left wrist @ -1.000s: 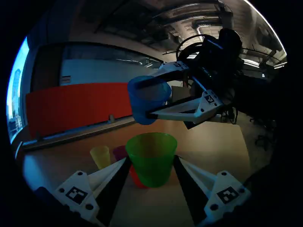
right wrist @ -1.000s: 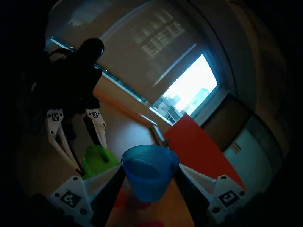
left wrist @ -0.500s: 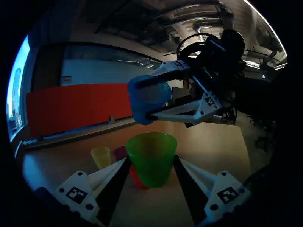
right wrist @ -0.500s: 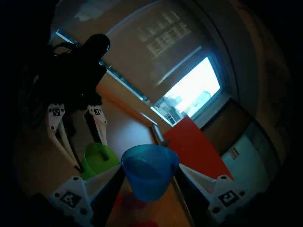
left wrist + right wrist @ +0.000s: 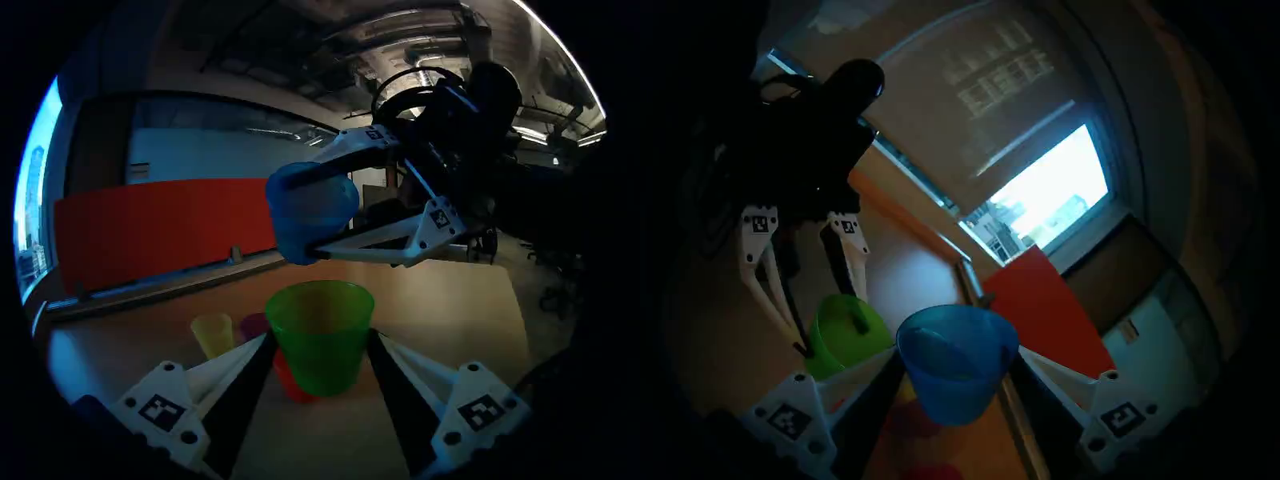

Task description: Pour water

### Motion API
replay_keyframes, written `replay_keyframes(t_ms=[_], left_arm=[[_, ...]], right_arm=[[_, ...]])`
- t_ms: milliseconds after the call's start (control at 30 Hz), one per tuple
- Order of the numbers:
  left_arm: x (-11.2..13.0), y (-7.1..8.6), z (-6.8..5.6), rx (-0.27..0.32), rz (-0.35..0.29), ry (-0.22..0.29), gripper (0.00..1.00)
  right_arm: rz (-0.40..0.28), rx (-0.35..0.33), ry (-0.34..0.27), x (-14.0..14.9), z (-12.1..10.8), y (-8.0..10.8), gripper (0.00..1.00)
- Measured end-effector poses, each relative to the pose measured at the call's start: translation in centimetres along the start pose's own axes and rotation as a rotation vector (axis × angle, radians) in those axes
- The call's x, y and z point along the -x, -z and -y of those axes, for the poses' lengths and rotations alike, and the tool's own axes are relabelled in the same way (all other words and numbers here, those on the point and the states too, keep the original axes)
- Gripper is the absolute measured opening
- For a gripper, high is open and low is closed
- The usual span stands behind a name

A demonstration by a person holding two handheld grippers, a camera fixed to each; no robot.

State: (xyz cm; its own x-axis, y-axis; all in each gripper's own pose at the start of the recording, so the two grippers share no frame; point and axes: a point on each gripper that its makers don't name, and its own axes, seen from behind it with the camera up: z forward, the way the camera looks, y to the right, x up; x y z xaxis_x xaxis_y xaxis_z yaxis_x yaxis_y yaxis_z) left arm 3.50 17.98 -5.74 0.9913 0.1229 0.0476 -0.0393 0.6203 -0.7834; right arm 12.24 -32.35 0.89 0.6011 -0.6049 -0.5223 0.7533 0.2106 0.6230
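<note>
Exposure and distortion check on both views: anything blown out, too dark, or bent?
Right gripper view: the window is blown out and backlights the scene; the blue cup is readable, its surroundings murky. Left gripper view: dim overall, the green cup sharp, the red panel with edges bowed by the fisheye.

No words or numbers are legible. Black-and-white square markers [image 5: 166, 412] on the left gripper [image 5: 320, 336] carry only patterns; a small wall sign [image 5: 138, 170] is too blurred to read.
</note>
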Motion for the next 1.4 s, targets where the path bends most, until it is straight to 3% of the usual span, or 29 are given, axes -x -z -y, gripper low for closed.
replay_keyframes(t_ms=[933,1400], left_arm=[[0.0,-0.6,0.3,0.001,-0.007,0.000,0.81],[0.1,-0.6,0.3,0.003,-0.006,-0.002,0.81]], right_arm=[[0.009,-0.005,0.131,-0.4,0.1,-1.3,0.89],[0.016,-0.002,0.164,-0.4,-0.1,-1.5,0.89]])
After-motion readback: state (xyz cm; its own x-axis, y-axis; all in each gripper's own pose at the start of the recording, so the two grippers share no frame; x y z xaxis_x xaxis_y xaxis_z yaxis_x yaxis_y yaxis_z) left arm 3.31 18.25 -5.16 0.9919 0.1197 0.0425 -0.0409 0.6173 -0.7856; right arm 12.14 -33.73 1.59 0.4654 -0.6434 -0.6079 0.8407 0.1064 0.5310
